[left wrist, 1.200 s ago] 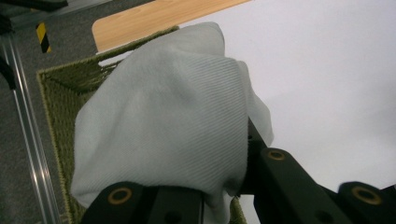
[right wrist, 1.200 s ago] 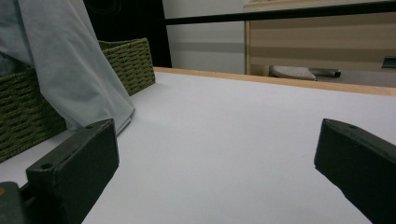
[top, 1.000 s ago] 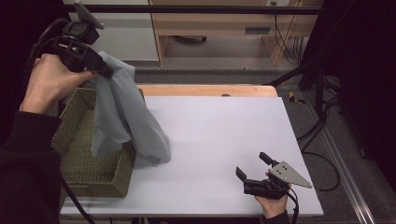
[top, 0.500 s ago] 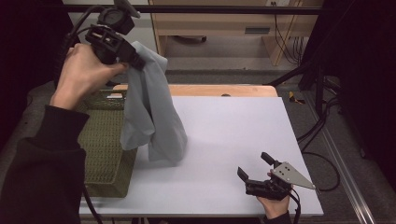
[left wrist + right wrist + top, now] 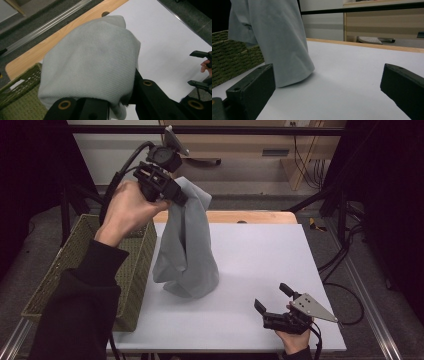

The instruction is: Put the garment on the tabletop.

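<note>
A grey cloth [image 5: 187,245] hangs from my left gripper [image 5: 172,195], which is raised above the table's back left and shut on the cloth's top. Its lower end rests bunched on the white table [image 5: 260,255], just right of the green woven basket [image 5: 135,265]. In the left gripper view the cloth [image 5: 92,62] drapes over the jaws and hides their tips. My right gripper [image 5: 274,298] rests on the table near the front right edge, open and holding nothing. The right gripper view has its wide-apart jaws framing the cloth [image 5: 279,40] and the basket [image 5: 232,57].
The basket stands at the table's left edge, partly off the white surface. A wooden strip [image 5: 250,216] runs along the table's far edge. Black stands and cables [image 5: 340,220] crowd the floor to the right. A metal rail [image 5: 367,290] runs beside the right edge.
My left gripper has risen and moved right, carrying the cloth out of the basket and over the table. The cloth's lower end now rests on the white surface. The right gripper stayed still.
</note>
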A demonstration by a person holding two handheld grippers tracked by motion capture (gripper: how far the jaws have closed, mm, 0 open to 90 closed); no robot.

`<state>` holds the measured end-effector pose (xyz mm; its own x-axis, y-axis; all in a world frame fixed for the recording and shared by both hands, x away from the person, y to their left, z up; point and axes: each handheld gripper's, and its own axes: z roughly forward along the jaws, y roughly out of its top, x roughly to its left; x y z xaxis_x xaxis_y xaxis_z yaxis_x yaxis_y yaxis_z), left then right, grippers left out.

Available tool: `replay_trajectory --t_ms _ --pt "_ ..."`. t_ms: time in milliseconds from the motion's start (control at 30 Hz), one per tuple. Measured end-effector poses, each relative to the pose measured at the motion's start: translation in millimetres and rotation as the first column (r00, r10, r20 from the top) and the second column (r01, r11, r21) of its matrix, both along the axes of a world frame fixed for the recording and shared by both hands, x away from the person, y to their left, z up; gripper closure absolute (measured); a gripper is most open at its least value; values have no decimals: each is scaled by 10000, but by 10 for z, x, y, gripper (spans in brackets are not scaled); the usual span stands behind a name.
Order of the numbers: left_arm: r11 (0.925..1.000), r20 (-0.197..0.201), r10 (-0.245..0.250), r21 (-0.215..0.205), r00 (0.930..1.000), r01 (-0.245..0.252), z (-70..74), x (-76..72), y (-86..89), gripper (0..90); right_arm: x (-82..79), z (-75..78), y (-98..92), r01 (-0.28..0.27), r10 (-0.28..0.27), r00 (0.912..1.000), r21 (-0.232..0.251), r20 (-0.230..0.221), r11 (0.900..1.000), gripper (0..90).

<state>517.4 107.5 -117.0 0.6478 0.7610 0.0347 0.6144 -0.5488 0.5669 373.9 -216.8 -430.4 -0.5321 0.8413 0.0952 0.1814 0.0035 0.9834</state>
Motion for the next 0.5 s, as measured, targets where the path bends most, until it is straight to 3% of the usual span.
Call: replay_trajectory --t_ms 133,167,300,367,500 --pt "9998 19 -148 -162 9999 148 -117 4 -37 833 -10 6 11 24 -19 9997 188 -256 9998 1" --pt "9993 29 -289 -247 9996 290 -202 4 -60 832 -18 13 25 -1 18 9992 414 -410 9991 1" --pt "9986 4 -424 -305 9991 423 -337 19 -87 831 -13 10 24 13 -2 9995 326 -322 9995 1" --pt "9976 71 -564 -402 9984 566 -473 22 -118 831 -17 11 25 -21 38 9992 433 -390 9991 1" --pt "9964 -169 -770 -372 9969 763 -647 37 -157 830 2 -6 9 36 -32 9998 174 -200 9998 1"
